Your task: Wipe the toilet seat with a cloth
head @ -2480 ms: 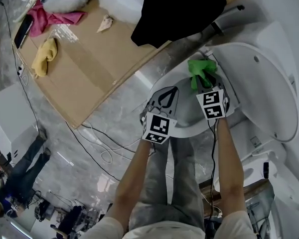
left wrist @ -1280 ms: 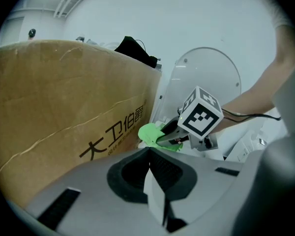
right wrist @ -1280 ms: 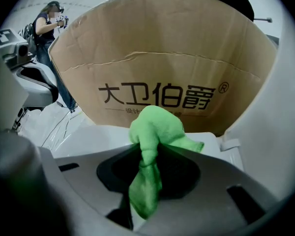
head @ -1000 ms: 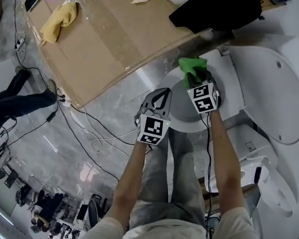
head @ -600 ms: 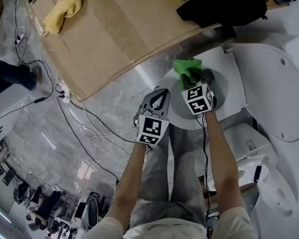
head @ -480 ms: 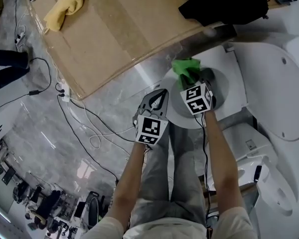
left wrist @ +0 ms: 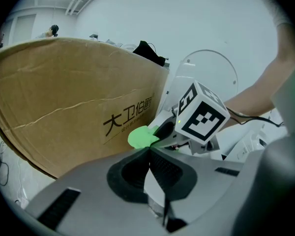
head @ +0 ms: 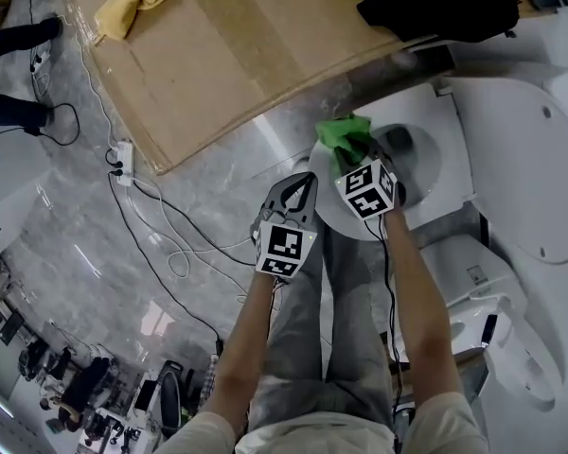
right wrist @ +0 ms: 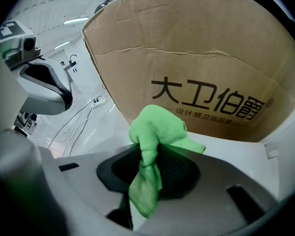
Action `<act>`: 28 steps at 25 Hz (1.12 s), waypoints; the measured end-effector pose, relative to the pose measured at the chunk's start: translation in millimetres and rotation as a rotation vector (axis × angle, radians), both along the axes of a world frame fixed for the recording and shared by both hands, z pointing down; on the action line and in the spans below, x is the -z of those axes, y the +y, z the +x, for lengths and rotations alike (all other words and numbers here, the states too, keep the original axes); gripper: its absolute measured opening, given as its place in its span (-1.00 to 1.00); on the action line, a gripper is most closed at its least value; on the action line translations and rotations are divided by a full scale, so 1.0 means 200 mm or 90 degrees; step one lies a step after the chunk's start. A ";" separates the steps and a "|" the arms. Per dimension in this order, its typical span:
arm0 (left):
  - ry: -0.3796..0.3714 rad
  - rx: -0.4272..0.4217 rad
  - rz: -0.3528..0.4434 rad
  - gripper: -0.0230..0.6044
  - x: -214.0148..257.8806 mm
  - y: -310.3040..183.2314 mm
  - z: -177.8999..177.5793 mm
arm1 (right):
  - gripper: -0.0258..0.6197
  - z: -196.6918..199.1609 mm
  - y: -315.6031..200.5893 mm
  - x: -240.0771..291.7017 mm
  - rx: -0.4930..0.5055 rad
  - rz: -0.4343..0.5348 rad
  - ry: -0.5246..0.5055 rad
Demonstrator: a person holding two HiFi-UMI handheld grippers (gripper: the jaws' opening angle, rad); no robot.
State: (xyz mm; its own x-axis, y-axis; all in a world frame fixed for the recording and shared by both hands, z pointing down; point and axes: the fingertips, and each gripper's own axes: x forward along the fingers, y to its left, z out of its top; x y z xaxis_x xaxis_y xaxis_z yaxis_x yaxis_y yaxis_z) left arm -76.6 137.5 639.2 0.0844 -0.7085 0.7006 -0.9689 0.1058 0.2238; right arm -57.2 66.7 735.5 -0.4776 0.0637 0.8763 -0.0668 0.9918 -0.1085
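My right hand-held gripper point(head: 357, 154): clamped on the green cloth point(head: 339, 132), its bunched end against the toilet seat point(head: 422, 197) rim for wiping. My left hand-held gripper point(head: 301, 185): jaws together, empty, held aside.

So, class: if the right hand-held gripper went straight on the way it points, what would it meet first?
Probably the cardboard box. The right hand-held gripper, shut on the green cloth, aims at the box's printed side, though depth is unclear.
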 end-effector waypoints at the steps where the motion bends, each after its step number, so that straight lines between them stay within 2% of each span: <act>1: 0.001 0.003 -0.001 -0.89 0.00 0.02 0.00 | -0.62 0.00 0.02 0.00 0.003 -0.001 0.000; 13: 0.003 0.029 -0.008 -0.89 0.01 0.16 0.00 | -0.62 -0.01 0.29 0.01 0.074 -0.012 -0.004; 22: -0.002 0.059 -0.033 -0.89 -0.04 0.29 -0.03 | -0.62 0.04 0.46 0.01 0.065 -0.045 -0.006; 28: -0.001 0.059 -0.043 -0.89 -0.05 0.36 0.00 | -0.62 0.11 0.58 0.02 0.053 -0.069 -0.003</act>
